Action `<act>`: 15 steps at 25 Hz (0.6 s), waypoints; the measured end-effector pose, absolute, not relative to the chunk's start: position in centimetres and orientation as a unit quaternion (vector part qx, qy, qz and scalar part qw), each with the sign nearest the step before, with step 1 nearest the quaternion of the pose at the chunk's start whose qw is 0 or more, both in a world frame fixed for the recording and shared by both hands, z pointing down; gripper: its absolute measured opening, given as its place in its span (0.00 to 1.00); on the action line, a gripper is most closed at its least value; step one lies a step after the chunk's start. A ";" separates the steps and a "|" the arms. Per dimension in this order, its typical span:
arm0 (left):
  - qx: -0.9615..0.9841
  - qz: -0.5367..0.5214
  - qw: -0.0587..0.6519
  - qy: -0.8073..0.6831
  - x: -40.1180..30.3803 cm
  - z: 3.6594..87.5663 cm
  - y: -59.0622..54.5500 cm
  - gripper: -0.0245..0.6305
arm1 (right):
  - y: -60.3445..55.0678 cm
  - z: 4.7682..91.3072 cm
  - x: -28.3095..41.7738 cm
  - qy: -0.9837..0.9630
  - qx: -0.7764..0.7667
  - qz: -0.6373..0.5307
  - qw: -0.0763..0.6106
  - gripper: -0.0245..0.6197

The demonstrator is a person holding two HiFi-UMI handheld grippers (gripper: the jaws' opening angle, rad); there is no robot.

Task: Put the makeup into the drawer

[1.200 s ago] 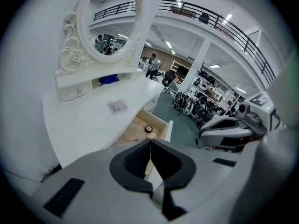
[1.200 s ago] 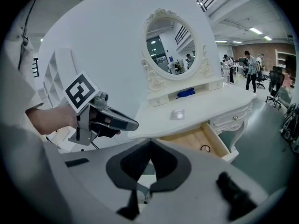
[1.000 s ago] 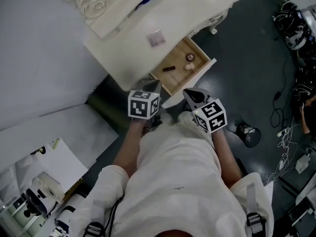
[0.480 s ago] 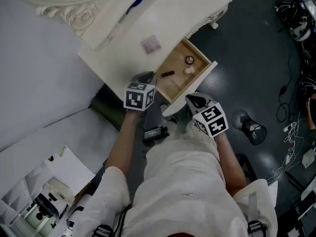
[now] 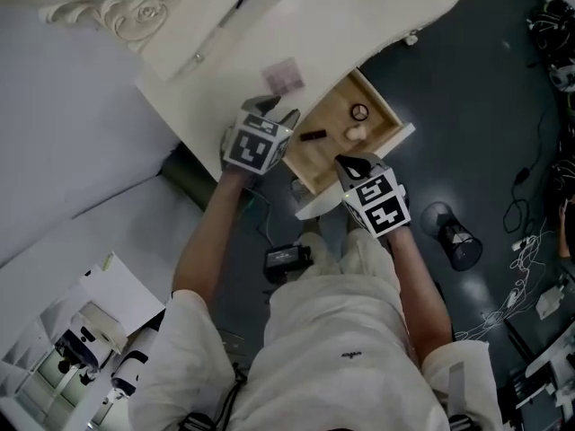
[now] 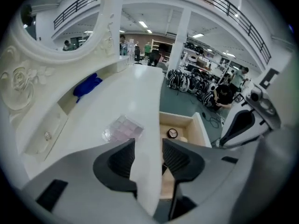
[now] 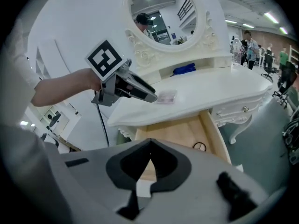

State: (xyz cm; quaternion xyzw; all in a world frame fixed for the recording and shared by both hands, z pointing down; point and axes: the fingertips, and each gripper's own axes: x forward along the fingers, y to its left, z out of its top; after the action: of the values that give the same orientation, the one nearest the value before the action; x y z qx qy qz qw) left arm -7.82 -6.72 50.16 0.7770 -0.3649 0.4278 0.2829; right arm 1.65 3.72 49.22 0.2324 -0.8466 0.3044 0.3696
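Observation:
A clear pink makeup palette point(image 5: 286, 76) lies on the white vanity top point(image 5: 216, 88); it also shows as the palette point(image 6: 122, 129) and the palette point(image 7: 167, 97). The wooden drawer point(image 5: 334, 155) stands pulled out and holds a dark lipstick point(image 5: 313, 136), a beige sponge point(image 5: 356, 133) and a round ring-like item point(image 5: 359, 111). My left gripper point(image 5: 280, 115) hovers over the tabletop's front edge, just short of the palette. Its jaws point(image 6: 148, 146) have just been opening and hold nothing. My right gripper point(image 5: 349, 162) is shut and empty above the drawer's front point(image 7: 177, 129).
A blue object point(image 7: 183, 70) lies on the vanity's back shelf under the oval mirror point(image 7: 161, 13). On the dark floor are a black device point(image 5: 287, 259) by my feet, a round black object point(image 5: 452, 243) and cables point(image 5: 521, 205) at the right.
Both grippers have moved forward toward the vanity. The left one went from beside the drawer to over the tabletop edge near the palette, and its jaws have opened.

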 end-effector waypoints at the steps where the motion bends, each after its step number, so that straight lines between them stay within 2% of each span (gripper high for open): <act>1: 0.779 0.439 0.273 -0.356 -7.9 50.4 -7.1 0.31 | 3.2 49.6 1.2 -0.846 0.227 0.300 0.377 0.06; 6: 0.788 0.482 0.229 -0.308 -8.3 51.4 -9.1 0.45 | 1.0 50.6 -0.1 -0.843 0.221 0.303 0.386 0.06; 15: 0.796 0.556 0.157 -0.184 -8.3 53.4 -11.5 0.64 | 0.8 52.2 -1.1 -0.839 0.203 0.308 0.400 0.06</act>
State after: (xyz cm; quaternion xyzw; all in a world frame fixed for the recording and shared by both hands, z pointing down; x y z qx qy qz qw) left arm -8.32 -11.46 53.42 0.7955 -0.1836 0.5556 0.1573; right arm -1.12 0.84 52.19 0.2030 -0.8388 0.3083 0.4002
